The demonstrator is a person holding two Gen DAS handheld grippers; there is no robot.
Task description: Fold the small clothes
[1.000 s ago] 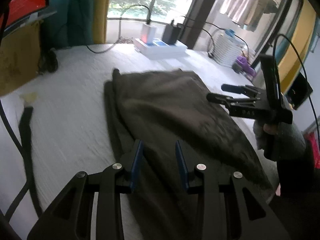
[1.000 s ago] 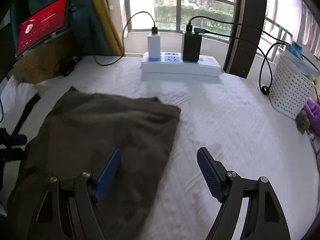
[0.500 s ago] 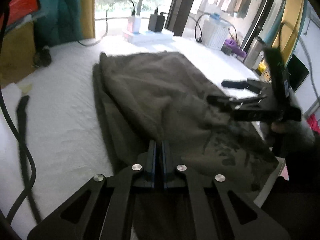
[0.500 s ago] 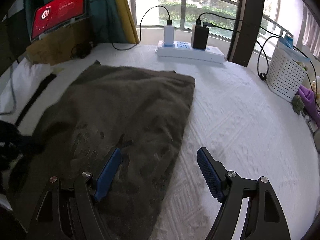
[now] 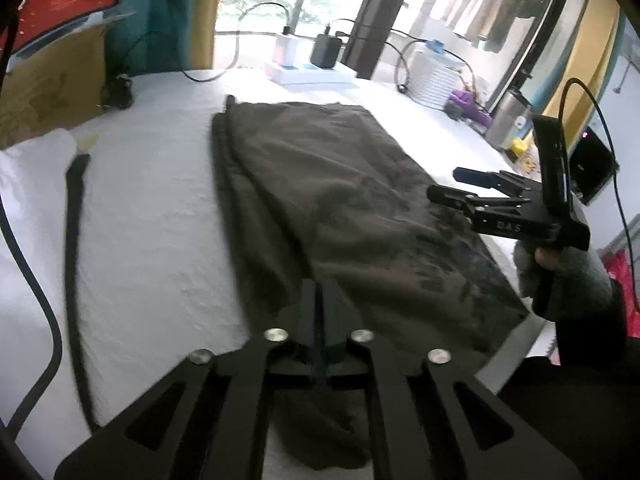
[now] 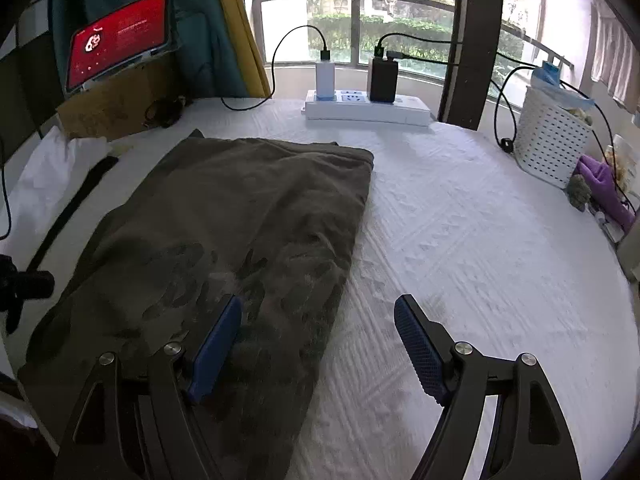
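Note:
A dark olive-brown garment [image 5: 340, 200] lies folded lengthwise on the white bed, with a faint dark print near its close end; it also shows in the right wrist view [image 6: 240, 240]. My left gripper [image 5: 320, 292] is shut over the garment's near left edge; whether cloth is pinched between the fingers is hidden. My right gripper [image 6: 318, 336] is open and empty, low over the garment's right edge, its left finger [image 6: 218, 340] above the cloth. The right gripper also shows in the left wrist view [image 5: 460, 184].
A white power strip [image 6: 366, 106] with chargers sits at the far edge. A white perforated basket [image 6: 550, 136] and purple items [image 6: 604, 188] stand at the right. A black strap [image 5: 76, 240] and a cable [image 5: 36, 280] lie to the left. A cardboard box [image 6: 108, 104] holds a red screen.
My left gripper closed from open to shut and pulled back toward the garment's near edge. The right gripper also drew back toward the near end and stayed open.

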